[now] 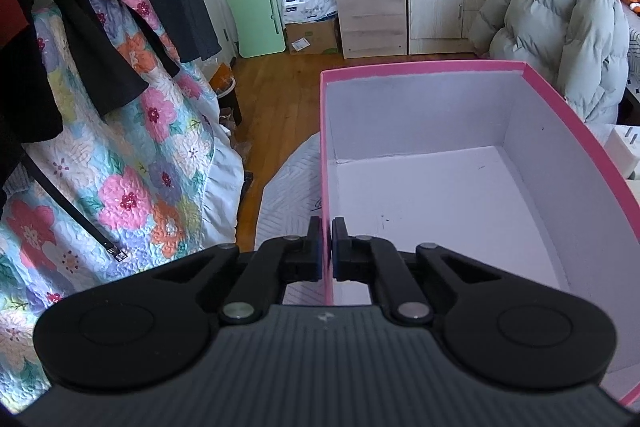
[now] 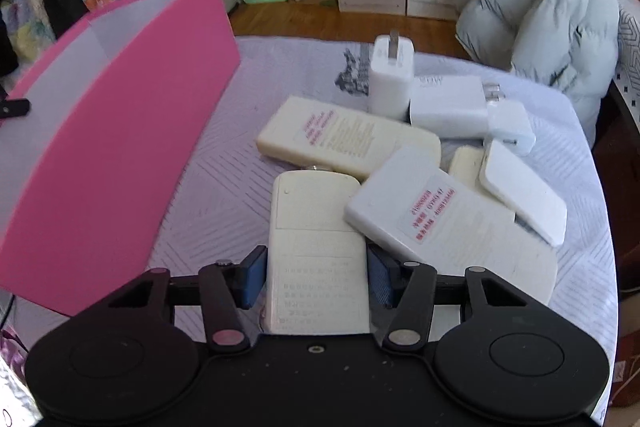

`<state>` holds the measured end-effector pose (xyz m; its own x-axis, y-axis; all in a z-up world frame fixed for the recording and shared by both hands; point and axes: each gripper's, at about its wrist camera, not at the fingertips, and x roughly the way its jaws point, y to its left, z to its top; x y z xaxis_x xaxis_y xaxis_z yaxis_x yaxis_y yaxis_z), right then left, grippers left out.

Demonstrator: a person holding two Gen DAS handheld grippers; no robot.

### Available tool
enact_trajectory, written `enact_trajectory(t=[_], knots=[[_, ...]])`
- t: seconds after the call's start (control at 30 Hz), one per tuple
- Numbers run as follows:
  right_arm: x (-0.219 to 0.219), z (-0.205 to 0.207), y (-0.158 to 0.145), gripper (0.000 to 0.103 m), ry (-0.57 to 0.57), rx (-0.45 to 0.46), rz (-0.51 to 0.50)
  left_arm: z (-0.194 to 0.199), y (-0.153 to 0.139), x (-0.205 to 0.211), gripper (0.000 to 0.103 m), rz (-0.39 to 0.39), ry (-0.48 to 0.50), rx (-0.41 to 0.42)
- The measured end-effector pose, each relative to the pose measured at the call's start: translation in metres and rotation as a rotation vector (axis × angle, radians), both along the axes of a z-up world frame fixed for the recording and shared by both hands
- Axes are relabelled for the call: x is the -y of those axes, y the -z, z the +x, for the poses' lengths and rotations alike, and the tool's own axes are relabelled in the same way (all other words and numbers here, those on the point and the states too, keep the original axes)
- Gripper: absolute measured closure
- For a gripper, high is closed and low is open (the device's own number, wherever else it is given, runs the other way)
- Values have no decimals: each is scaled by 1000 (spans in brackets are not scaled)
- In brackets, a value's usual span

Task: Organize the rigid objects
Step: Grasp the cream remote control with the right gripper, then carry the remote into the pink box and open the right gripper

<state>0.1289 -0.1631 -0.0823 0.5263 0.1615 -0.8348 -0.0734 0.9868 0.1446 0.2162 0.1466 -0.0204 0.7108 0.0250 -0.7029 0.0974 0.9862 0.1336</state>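
My left tool (image 1: 327,247) is closed on the near wall of the pink box (image 1: 440,155); its pads pinch the thin cardboard from both sides. I hold it so, I think, to keep the light box from sliding while things go in. The box is empty inside and stands at the left part of the bench (image 2: 224,163), which has a pale quilted cover.

My right tool (image 2: 316,275) is about half open over the nearest cream remote control (image 2: 316,247), with one blue pad on each long side. The pads are very near the edges, but I cannot say that they press already, so I count it as not yet gripped. I take it across the narrow width because the jaws fit there.

Behind it lie more remote controls (image 2: 348,135) and white chargers (image 2: 390,79) in a loose pile, some overlapping. The nearest one lies partly free, so it is the easy first choice for the box.
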Motion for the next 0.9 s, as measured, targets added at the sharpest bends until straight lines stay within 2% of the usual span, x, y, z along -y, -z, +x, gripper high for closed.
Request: enact_trajectory(t=[0.2, 0.33, 0.6, 0.8, 0.9], knots=[[6, -10, -27, 45, -13, 67, 102, 0, 3, -3, 99, -20, -9, 4], [0, -15, -50, 45, -47, 142, 119, 0, 5, -10, 99, -61, -21, 0], [-18, -11, -105, 45, -150, 292, 144, -5, 12, -5, 99, -29, -13, 6], [-49, 16, -148, 45, -279, 422, 207, -9, 12, 0, 99, -3, -4, 34], [-76, 47, -150, 45, -340, 396, 273, -8, 11, 1, 99, 1, -6, 34]])
